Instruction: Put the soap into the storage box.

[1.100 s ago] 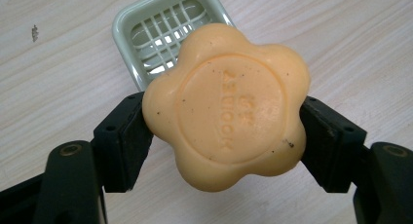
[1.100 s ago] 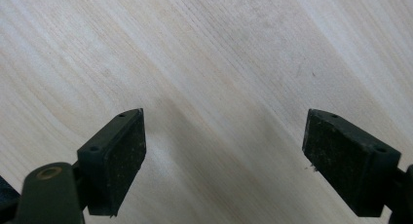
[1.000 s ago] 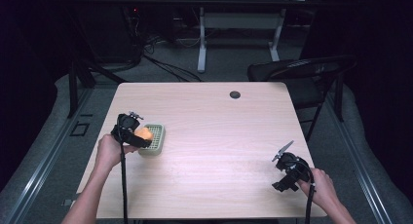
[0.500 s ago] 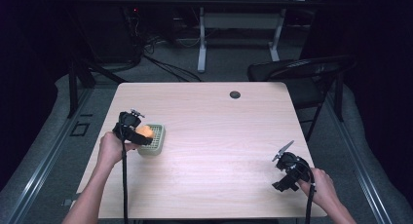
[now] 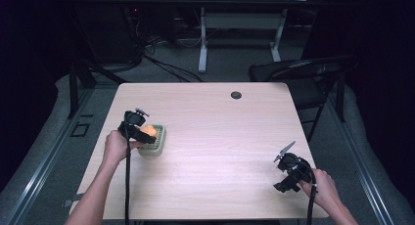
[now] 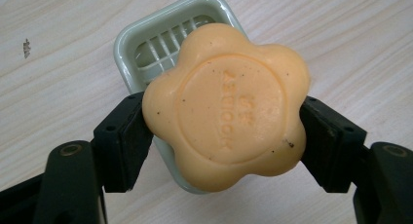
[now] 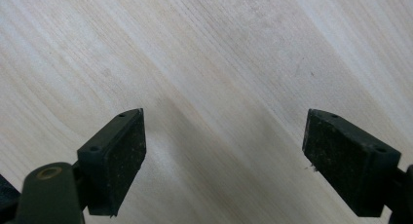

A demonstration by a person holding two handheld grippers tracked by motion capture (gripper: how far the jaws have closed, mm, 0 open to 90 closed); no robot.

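Note:
An orange flower-shaped soap bar (image 6: 229,104) is clamped between the two black jaws of my left gripper (image 6: 221,141), held just above a pale green slatted soap dish (image 6: 160,44). In the high view the soap (image 5: 148,132) and the left gripper (image 5: 142,133) hang over the dish (image 5: 155,142) at the table's left side. My right gripper (image 5: 286,172) rests near the front right corner, its jaws wide apart over bare wood, as the right gripper view (image 7: 224,160) confirms.
The light wooden table (image 5: 215,151) has a small dark round cap (image 5: 236,95) near its far edge. A black folding chair (image 5: 303,73) stands behind the right corner, and cables lie on the floor beyond.
The left gripper with the soap has shifted very slightly over the dish. The right gripper has stayed still.

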